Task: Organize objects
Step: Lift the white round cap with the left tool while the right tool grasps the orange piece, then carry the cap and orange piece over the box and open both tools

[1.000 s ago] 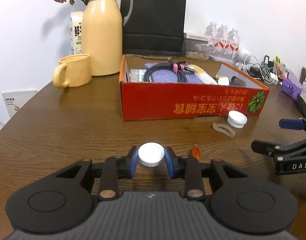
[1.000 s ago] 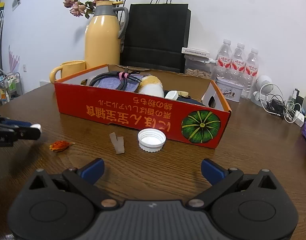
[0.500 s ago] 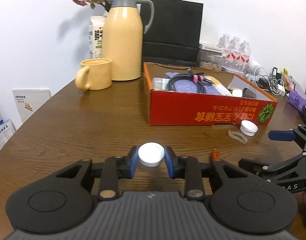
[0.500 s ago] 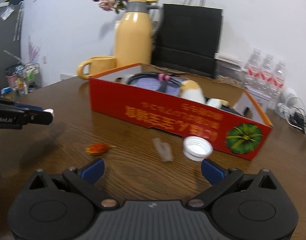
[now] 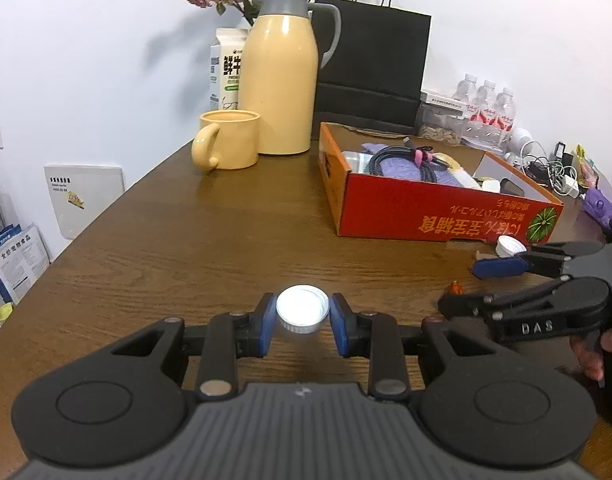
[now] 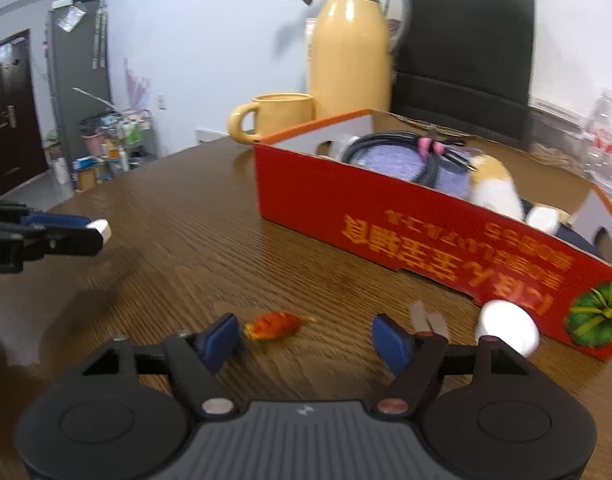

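A: Left wrist view first. Left gripper [image 5: 302, 316] clamped on a round white plastic bottle cap [image 5: 303, 313], blue pads pressed on both sides, carried above the brown wooden table [image 5: 194, 248]. Same grip as a second ago, but swung left since: red cardboard box [image 5: 438, 208] now off to the right, well apart.

B: Over on the right edge, right gripper [image 5: 466, 284] with a small orange dried flower bud [image 5: 456, 289] between its tips.

A: Right wrist view now. Right gripper [image 6: 306, 334] closing, wide apart a second ago, narrower now. Orange bud [image 6: 275, 325] on the table between the pads, not yet pinched.

B: Second white cap [image 6: 508, 326] and a pale scrap [image 6: 428, 320] lying just beside the box wall [image 6: 386, 224].

A: Likely meaning: one cap secured, bud pickup under way, box drop-off to follow for both.
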Motion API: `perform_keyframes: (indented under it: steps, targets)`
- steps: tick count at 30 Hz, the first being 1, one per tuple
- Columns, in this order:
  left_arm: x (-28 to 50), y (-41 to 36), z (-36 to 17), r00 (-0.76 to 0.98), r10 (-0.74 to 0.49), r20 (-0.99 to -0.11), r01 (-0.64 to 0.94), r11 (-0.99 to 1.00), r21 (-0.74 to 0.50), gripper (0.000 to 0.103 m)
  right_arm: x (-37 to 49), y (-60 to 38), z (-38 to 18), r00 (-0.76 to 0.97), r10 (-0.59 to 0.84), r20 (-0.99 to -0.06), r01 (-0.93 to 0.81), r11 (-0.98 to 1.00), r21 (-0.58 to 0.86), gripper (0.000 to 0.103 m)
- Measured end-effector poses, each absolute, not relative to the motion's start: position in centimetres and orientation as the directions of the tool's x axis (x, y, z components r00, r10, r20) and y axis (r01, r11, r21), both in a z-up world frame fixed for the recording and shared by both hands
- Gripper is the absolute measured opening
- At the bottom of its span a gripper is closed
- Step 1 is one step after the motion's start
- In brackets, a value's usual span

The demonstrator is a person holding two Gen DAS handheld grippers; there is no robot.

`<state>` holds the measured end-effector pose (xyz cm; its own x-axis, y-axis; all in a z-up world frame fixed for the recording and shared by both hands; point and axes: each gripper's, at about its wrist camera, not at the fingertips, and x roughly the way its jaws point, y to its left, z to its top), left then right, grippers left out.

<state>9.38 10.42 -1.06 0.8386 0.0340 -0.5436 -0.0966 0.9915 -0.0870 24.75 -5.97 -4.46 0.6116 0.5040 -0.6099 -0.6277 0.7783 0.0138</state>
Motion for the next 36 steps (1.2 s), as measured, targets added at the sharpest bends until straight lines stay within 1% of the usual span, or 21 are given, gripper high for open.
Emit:
perform_keyframes:
  steps: [2,4,5,6,13,17,24,30,36]
  targets:
    - [9.3,10.6,-1.2,0.837,0.035,-0.547,-0.099,0.991,-0.089,0.029,25.2,-5.7,-4.4,0.606,0.514,-0.607,-0.639,0.769,0.013,0.062]
    - [9.1,10.7,-1.2,0.836,0.036,-0.547,-0.102,0.991,-0.091,0.029,25.4,-5.6,-4.4,0.595,0.531,-0.604,-0.656,0.755,0.018,0.053]
    - [9.1,10.7,-1.2,0.836,0.036,-0.548,-0.104,0.990,-0.093,0.029,25.5,-5.6,-4.4,0.592,0.536,-0.601,-0.661,0.750,0.018,0.043]
    - [9.0,10.8,-1.2,0.836,0.037,-0.548,-0.106,0.990,-0.094,0.029,25.5,-5.7,-4.4,0.591,0.540,-0.599,-0.664,0.748,0.018,0.037]
    - [9.2,10.4,-1.0,0.839,0.029,-0.544,-0.097,0.991,-0.097,0.029,24.5,-5.8,-4.3,0.592,0.547,-0.592,-0.681,0.732,-0.004,0.035]
    - [9.8,9.5,-0.4,0.847,0.010,-0.532,-0.072,0.993,-0.095,0.029,24.2,-6.3,-3.9,0.616,0.547,-0.567,-0.669,0.743,-0.010,0.035]
    - [12.3,6.9,1.1,0.870,-0.032,-0.493,-0.005,0.997,-0.074,0.029,24.4,-8.8,-1.1,0.696,0.541,-0.472,-0.622,0.782,-0.020,0.035]
    - [15.4,4.4,2.9,0.893,-0.079,-0.443,0.058,0.997,-0.060,0.029,26.0,-11.4,1.7,0.779,0.491,-0.390,-0.543,0.839,-0.027,0.035]
    - [19.6,2.1,4.3,0.909,-0.101,-0.405,0.091,0.995,-0.045,0.029,29.1,-13.2,3.6,0.837,0.437,-0.329,-0.462,0.887,0.003,0.035]
